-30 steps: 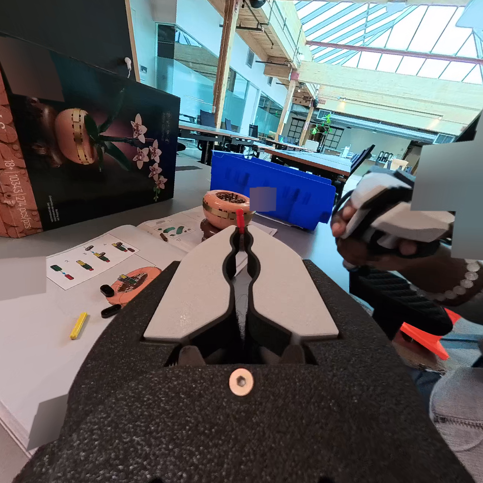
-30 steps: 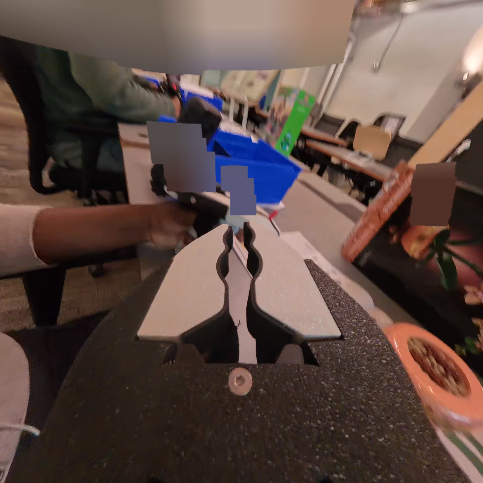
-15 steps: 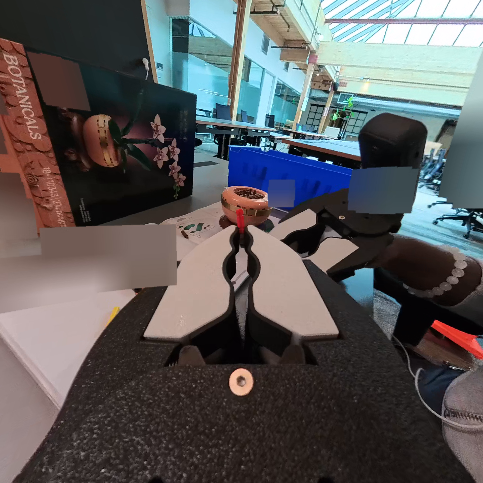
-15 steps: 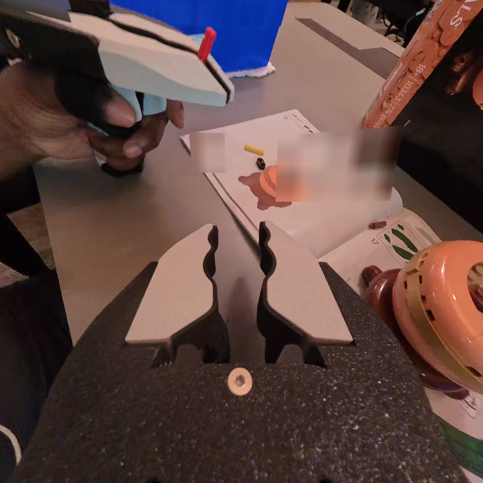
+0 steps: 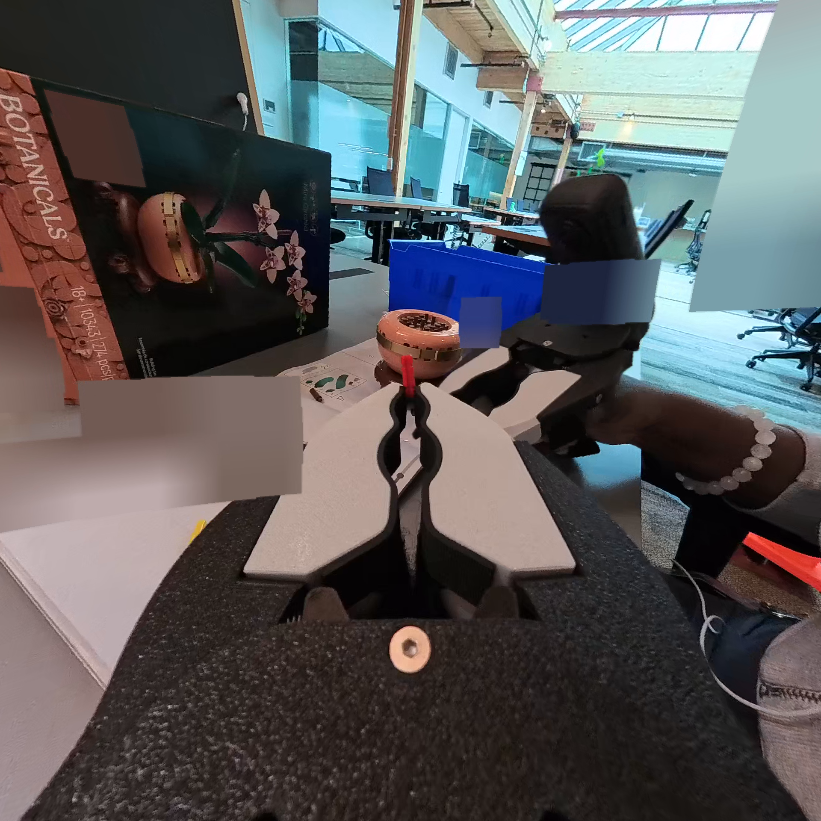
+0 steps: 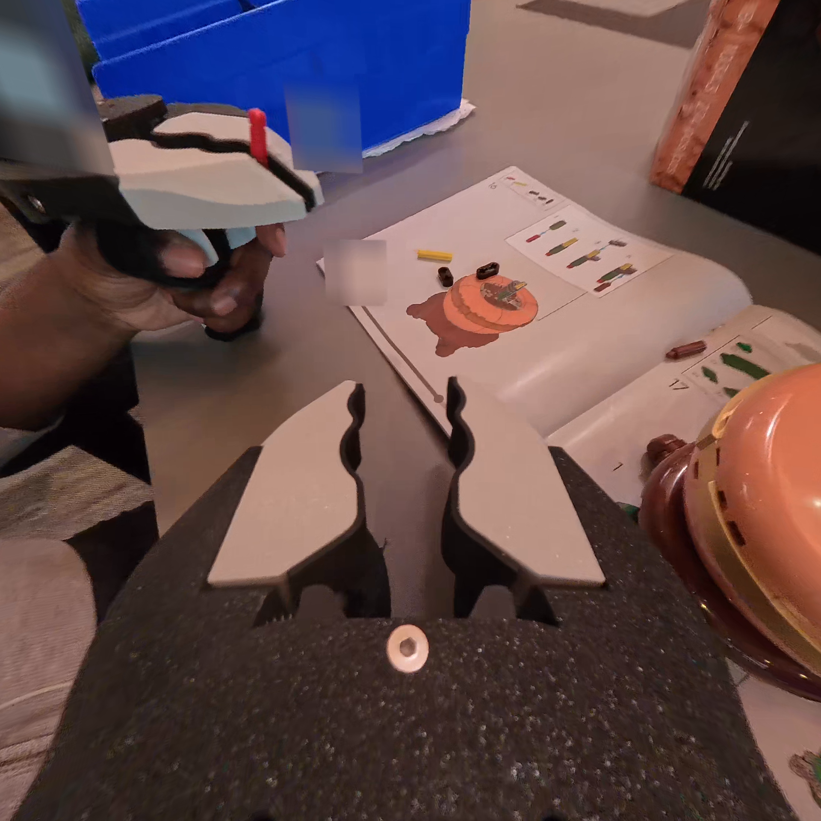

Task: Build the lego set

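My left gripper [image 5: 409,393] is shut on a small red pin [image 5: 407,372], which sticks up between its tips; it also shows in the right wrist view [image 6: 257,135], held above the table. My right gripper [image 6: 405,387] is open and empty, low over the grey table beside the open instruction booklet [image 6: 555,311]. The salmon pot with a gold band on a brown base [image 6: 755,511] stands at its right, and shows in the left wrist view [image 5: 417,340]. A yellow axle [image 6: 434,255], two small black connectors [image 6: 488,269] and a brown pin [image 6: 686,349] lie on the booklet.
A blue bin [image 6: 284,66] stands at the back of the table. The dark set box [image 5: 177,266] stands upright on the left. A person's hands hold both grippers; a beaded bracelet [image 5: 746,457] is on one wrist. Office desks and chairs stand beyond. The tips of one gripper are about 7 centimeters away from the tips of the other. The yellow axle [image 6: 434,255] is about equally far from each gripper, around 12 centimeters.
My right gripper has swung down toward the table and opened wider. My left gripper keeps hold of the red pin and has drawn back a little from the booklet.
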`<state>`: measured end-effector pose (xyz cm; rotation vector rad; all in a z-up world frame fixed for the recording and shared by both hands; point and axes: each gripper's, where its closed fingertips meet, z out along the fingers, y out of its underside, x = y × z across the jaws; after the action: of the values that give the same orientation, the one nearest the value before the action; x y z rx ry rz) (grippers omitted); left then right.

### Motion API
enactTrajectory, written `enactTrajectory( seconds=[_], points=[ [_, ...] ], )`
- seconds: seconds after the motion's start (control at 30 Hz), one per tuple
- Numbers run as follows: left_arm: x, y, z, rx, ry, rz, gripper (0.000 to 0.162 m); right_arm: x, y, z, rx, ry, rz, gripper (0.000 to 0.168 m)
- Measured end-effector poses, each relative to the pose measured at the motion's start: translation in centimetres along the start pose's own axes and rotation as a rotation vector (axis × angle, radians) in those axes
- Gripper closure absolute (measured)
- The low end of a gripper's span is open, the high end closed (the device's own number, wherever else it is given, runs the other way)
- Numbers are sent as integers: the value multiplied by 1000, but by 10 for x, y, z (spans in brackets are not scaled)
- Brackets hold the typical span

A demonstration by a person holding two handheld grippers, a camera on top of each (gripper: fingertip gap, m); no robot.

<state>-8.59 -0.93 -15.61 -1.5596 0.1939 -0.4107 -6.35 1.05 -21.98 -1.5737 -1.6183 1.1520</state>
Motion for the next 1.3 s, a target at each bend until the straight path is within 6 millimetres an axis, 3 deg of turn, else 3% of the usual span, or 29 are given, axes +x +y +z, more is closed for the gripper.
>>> enactTrajectory(
  seconds=[0.1, 0.2, 0.33, 0.5, 0.57, 0.7, 0.8, 0.87, 1.3],
  points=[
    [0, 0, 0, 0, -1, 5, 160, 2, 6, 5, -48, -61, 113, 117],
    [1, 0, 0, 0, 3, 2, 160, -5, 7, 9, -61, -172, 234, 116],
    [0, -1, 0, 7, 5, -7, 160, 10, -1, 7, -3, -17, 164, 108],
    [-1, -2, -1, 15, 8, -18, 160, 20, 15, 21, -164, 194, 21, 54],
    [-1, -2, -1, 16, 9, -20, 160, 21, 11, 24, -152, 248, -33, 54],
    [-1, -2, 0, 15, 13, -21, 160, 13, 2, 30, -104, 193, -5, 60],
    [-1, -1, -1, 15, 12, -22, 160, 15, 16, 39, -219, 202, 0, 33],
    [-1, -1, -1, 13, 12, -19, 160, 17, 26, 43, -299, 233, -39, 24],
    [-1, -1, -1, 10, 12, -14, 160, 17, 27, 46, -312, 229, -26, 24]
  ],
)
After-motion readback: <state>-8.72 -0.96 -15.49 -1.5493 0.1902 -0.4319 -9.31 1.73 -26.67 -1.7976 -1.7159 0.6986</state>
